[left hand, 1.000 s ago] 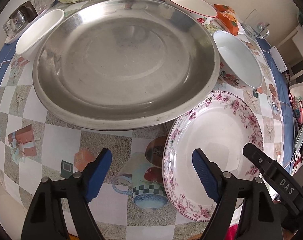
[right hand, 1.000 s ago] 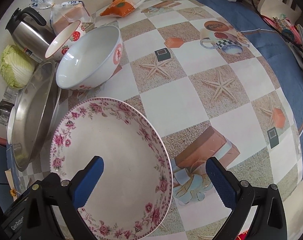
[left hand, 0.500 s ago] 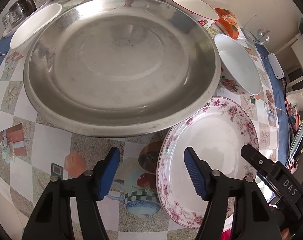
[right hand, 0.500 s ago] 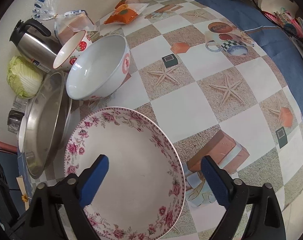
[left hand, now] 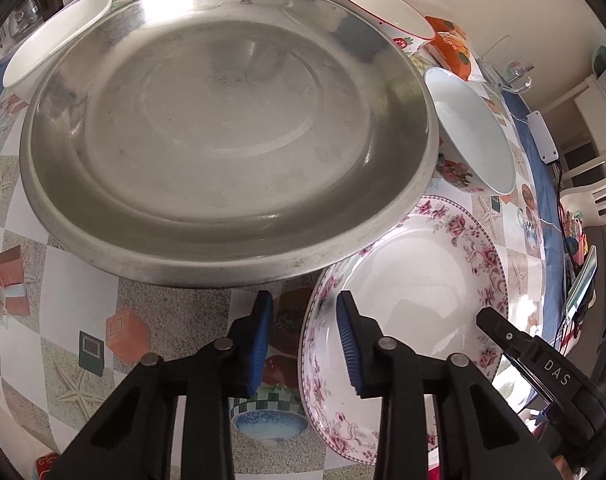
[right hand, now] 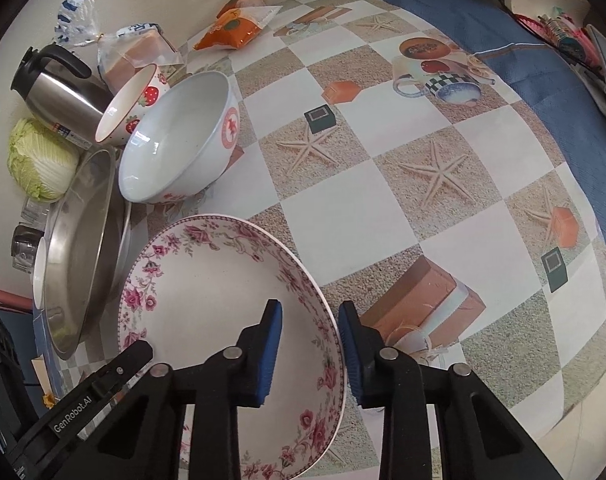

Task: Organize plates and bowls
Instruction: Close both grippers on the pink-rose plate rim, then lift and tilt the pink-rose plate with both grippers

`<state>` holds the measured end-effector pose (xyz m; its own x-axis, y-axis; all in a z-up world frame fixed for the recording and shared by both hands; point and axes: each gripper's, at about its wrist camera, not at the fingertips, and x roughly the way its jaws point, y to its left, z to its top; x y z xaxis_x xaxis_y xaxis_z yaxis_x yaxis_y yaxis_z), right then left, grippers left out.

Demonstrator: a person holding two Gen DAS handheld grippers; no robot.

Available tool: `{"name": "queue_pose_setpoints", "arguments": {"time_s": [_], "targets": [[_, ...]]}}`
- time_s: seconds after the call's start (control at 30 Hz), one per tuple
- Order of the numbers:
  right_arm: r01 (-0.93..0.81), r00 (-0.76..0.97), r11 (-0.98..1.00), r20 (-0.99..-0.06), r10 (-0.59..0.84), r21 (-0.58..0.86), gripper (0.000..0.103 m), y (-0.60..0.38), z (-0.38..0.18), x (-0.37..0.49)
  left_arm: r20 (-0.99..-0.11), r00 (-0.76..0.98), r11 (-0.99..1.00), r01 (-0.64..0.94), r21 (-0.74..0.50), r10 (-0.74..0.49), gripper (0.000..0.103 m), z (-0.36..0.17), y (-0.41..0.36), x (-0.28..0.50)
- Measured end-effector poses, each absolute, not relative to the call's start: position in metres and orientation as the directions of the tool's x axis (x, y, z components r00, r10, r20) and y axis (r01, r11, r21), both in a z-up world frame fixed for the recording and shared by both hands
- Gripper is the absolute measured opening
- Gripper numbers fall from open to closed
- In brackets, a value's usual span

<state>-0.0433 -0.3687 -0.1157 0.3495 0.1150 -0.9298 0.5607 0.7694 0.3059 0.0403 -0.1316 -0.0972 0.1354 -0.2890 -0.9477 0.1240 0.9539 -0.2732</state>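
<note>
Both grippers straddled opposite edges of the floral plate (left hand: 415, 296), which lay on the desk (right hand: 383, 216) just right of the steel tray (left hand: 223, 128), its far-left edge tucked under the tray's lip. Since the earlier frames both pairs of jaws had just been closing from a wide spread. The left gripper (left hand: 303, 344) now had the plate's left rim between its jaws, one pad inside the plate and one outside over the tablecloth; a visible gap remained, so contact could not be confirmed. The right gripper (right hand: 309, 350) likewise bracketed the plate's right rim, outer pad close against the edge, inner pad apparently clear. Judgement: a two-handed pinch of the plate was being set up, and the lift had not begun; the plate seemed to sit flat. Count of dishes visible: one floral plate, one steel tray, three bowls, namely a large white bowl (right hand: 183, 140) with red motifs, a strawberry bowl (right hand: 135, 104) behind it, and a plain white bowl (left hand: 51, 40) at the tray's far left. One kettle (right hand: 55, 88) and one cabbage (right hand: 39, 160) stood by the wall.
</note>
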Motion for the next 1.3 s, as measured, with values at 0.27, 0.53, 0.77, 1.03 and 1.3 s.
{"name": "queue_pose_setpoints", "arguments": {"time_s": [0.27, 0.53, 0.77, 1.03, 1.3], "targets": [[0.571, 0.367, 0.744, -0.919, 0.147, 0.347, 0.019, -0.388, -0.12, -0.053, -0.932, 0.098, 0.932, 0.146, -0.333, -0.348, 0.024, -0.101, -0.146, 0.038], [0.607, 0.382, 0.708, -0.914, 0.14, 0.362, 0.019, -0.408, -0.12, -0.069, -0.928, 0.064, 0.917, 0.195, -0.349, -0.367, 0.024, -0.105, -0.172, 0.035], [0.596, 0.384, 0.716, -0.912, 0.143, 0.363, 0.019, -0.41, -0.121, -0.074, -0.924, 0.066, 0.912, 0.204, -0.356, -0.376, 0.024, -0.105, -0.173, 0.038], [0.588, 0.401, 0.717, -0.905, 0.144, 0.375, 0.019, -0.403, -0.112, -0.073, -0.902, 0.083, 0.895, 0.195, -0.401, -0.423, 0.024, -0.095, -0.161, 0.04], [0.554, 0.459, 0.711, -0.871, 0.174, 0.433, 0.019, -0.404, -0.096, -0.078, -0.889, 0.118, 0.889, 0.188, -0.417, -0.442, 0.024, -0.083, -0.152, 0.043]]}}
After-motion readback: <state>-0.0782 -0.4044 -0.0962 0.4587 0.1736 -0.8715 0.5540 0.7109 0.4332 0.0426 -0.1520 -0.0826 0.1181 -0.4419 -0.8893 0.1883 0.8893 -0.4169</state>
